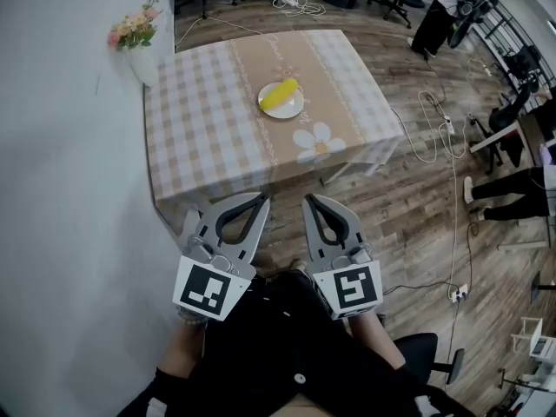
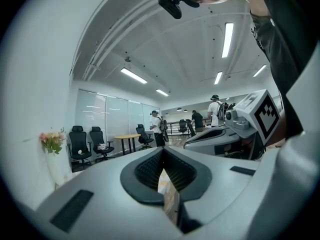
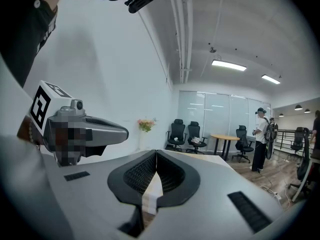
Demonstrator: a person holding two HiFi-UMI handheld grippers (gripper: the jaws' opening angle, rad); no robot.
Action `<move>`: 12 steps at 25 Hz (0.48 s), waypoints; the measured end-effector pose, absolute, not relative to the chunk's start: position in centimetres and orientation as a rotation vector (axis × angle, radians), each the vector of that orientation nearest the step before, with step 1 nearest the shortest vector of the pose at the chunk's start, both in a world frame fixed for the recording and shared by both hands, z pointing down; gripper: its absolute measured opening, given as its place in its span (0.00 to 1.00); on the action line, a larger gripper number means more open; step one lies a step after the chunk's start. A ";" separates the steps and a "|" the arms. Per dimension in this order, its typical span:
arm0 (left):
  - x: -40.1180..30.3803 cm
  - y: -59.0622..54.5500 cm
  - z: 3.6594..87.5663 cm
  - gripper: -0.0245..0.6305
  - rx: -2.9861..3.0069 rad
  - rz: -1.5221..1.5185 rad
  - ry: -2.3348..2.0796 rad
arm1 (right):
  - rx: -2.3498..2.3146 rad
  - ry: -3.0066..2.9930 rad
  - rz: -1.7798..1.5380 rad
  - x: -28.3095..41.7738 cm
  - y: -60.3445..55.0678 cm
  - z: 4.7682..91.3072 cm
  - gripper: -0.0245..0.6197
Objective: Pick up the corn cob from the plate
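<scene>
Item under inspection: the corn cob point(image 1: 280, 94) lies on a white plate point(image 1: 292, 110) near the middle of the checked bench point(image 1: 208, 129), well apart from both tools. Its long axis runs diagonally in the head view, from lower left to upper right; which end is the tip cannot be told.

Assessment: probably light, stiff and rounded, liable to roll on the plate, with a possibly slick surface. The best hold is across mid-length, jaws square to the long axis, with a moderate squeeze.

The left tool point(image 1: 259, 200) has its jaws together with nothing between them. The right tool point(image 1: 309, 200) is likewise closed and empty. Both sit short of the bench's near edge, close to the person point(image 1: 287, 346). Pick-up not yet begun.
</scene>
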State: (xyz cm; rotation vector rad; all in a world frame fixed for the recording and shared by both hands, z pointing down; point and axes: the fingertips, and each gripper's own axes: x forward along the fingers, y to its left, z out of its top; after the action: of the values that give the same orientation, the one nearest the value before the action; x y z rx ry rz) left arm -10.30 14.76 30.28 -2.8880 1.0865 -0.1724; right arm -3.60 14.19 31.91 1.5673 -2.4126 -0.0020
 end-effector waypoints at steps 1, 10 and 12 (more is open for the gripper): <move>-10.3 14.7 30.3 0.06 -2.888 -0.172 1.088 | 1.576 -2.411 0.001 -3.5 14.1 31.9 0.10; -10.9 14.5 30.8 0.06 -2.885 -0.172 1.094 | 1.568 -2.412 0.001 -3.9 13.8 32.4 0.10; -11.2 14.5 31.0 0.06 -2.881 -0.177 1.100 | 1.558 -2.425 -0.006 -4.5 13.9 32.6 0.10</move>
State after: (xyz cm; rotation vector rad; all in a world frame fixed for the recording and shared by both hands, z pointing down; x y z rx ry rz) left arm -11.23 14.48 30.96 -2.8806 1.1000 -0.1771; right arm -4.48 13.89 32.56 1.5576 -2.4250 -0.0055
